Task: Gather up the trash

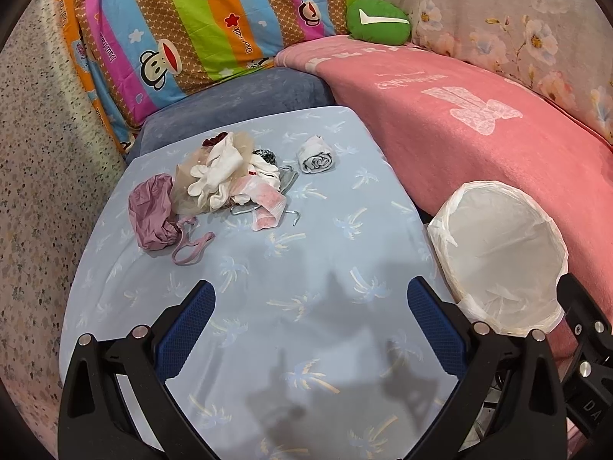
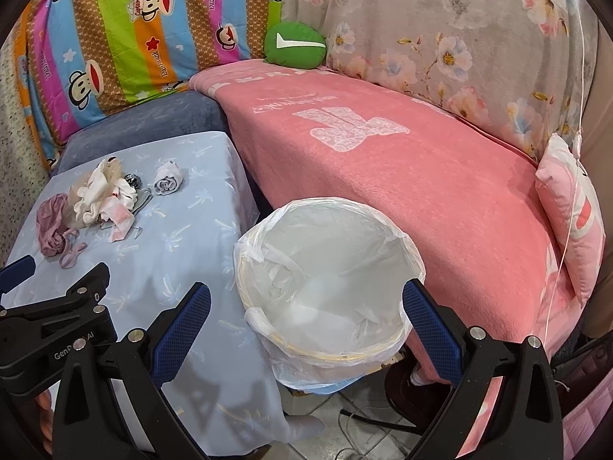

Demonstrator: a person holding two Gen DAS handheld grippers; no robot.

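Observation:
A heap of trash (image 1: 226, 176) lies at the far left of a table with a light blue palm-print cloth (image 1: 268, 268): white and beige crumpled pieces, a pink-stained tissue (image 1: 264, 207), a mauve bag with a strap (image 1: 153, 211). A rolled grey-white wad (image 1: 316, 155) lies apart to the right. A bin lined with a white bag (image 1: 502, 257) stands right of the table. My left gripper (image 1: 310, 295) is open and empty over the near table. My right gripper (image 2: 306, 299) is open and empty above the bin (image 2: 329, 276). The heap (image 2: 103, 191) also shows in the right wrist view.
A pink blanket (image 2: 383, 161) covers a sofa behind the bin, with a green cushion (image 2: 295, 44), a striped monkey-print cover (image 2: 134, 30) and a pink pillow (image 2: 574, 214). A blue-grey cushion (image 1: 237, 103) sits behind the table. Cables lie on the tiled floor (image 2: 356, 414).

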